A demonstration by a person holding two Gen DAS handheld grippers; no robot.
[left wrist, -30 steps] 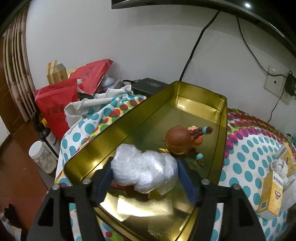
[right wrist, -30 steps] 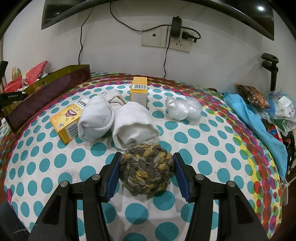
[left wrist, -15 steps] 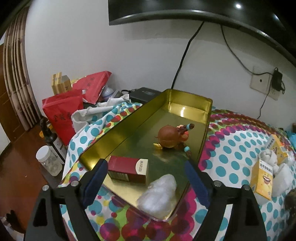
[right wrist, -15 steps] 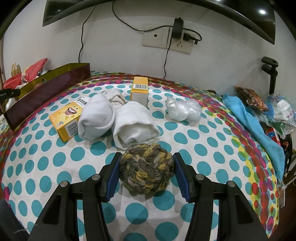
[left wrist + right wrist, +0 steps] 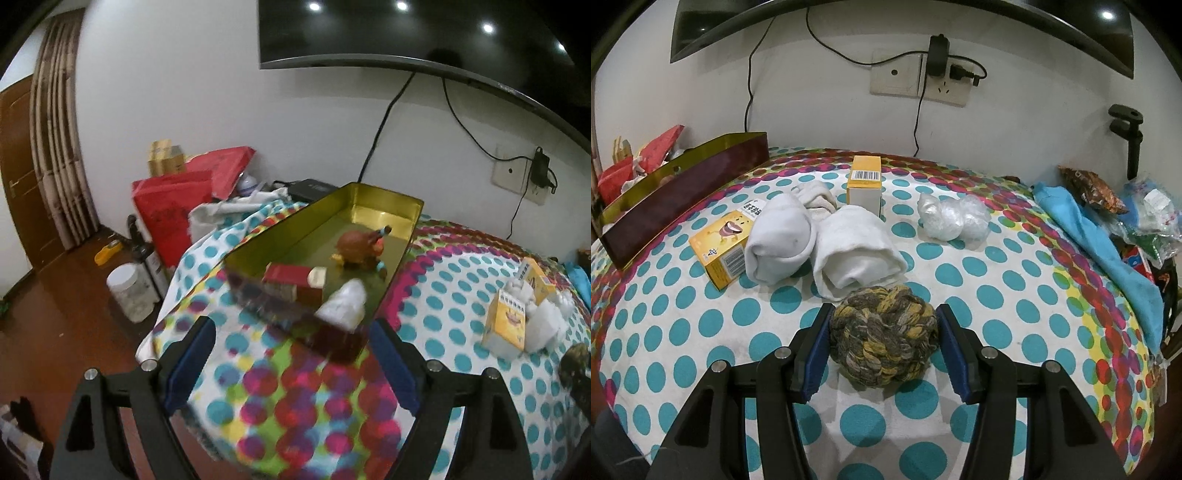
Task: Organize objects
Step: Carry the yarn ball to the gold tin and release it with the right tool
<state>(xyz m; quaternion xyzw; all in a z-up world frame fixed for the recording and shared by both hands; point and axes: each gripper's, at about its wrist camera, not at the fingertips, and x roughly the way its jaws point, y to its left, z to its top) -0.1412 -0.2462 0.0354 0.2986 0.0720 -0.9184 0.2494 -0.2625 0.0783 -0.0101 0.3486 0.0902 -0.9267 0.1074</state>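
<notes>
Right wrist view: right gripper [image 5: 882, 339] jaws pinch the yarn ball [image 5: 883, 334] at mid-girth, soft, light, compressible; left gripper [image 5: 291, 365] spread, empty.

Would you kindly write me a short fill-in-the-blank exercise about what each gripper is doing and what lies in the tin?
1. The right gripper is shut on a ball of ____.
2. The left gripper is open and holds ____.
3. The red box lies inside the ____ tin.
4. The yarn ball sits on cloth patterned with ____.

Missing words: yarn; nothing; gold; dots
</notes>
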